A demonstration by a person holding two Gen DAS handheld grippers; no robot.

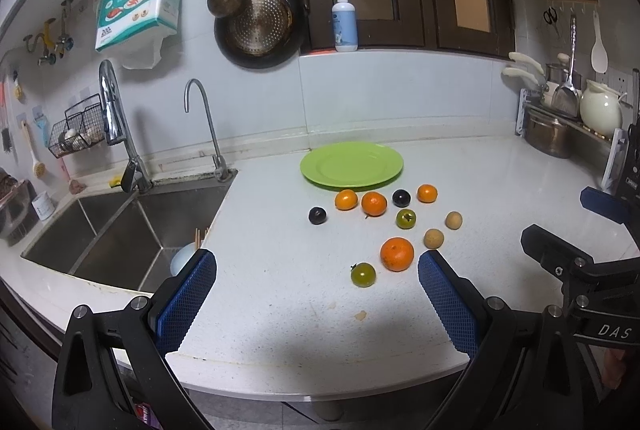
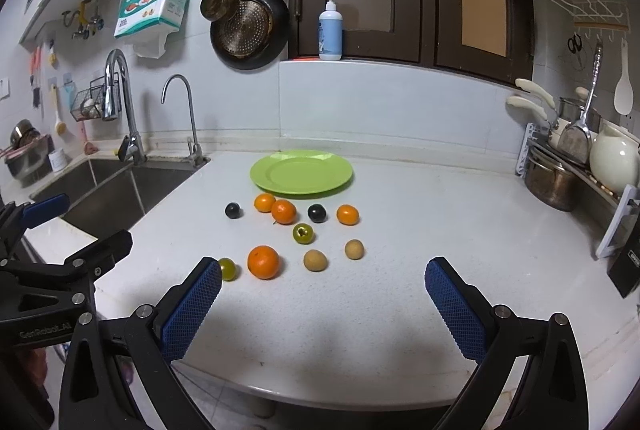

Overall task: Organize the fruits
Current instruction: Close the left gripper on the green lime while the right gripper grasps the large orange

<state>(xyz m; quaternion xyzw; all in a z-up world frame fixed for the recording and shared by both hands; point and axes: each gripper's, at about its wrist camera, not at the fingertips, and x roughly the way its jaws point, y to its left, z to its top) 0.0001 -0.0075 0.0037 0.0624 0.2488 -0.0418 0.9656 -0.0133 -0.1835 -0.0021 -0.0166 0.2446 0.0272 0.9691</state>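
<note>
An empty green plate [image 1: 351, 165] [image 2: 301, 174] sits at the back of the white counter. In front of it lie several small fruits: a large orange [image 1: 397, 254] [image 2: 263, 262], smaller oranges [image 1: 374, 203] [image 2: 283, 211], two dark plums [image 1: 317, 215] [image 2: 317, 213], two green fruits [image 1: 363, 274] [image 2: 303, 233] and two tan fruits [image 1: 433, 238] [image 2: 315, 260]. My left gripper [image 1: 316, 266] is open and empty, above the counter's front, near the fruits. My right gripper [image 2: 323, 272] is open and empty, just right of it.
A steel sink [image 1: 120, 230] [image 2: 112, 189] with two faucets lies to the left. A dish rack with a pot [image 1: 548, 137] [image 2: 554, 181] and a white jug stands at the right. Pans hang on the back wall, and a soap bottle [image 1: 345, 19] stands on the sill.
</note>
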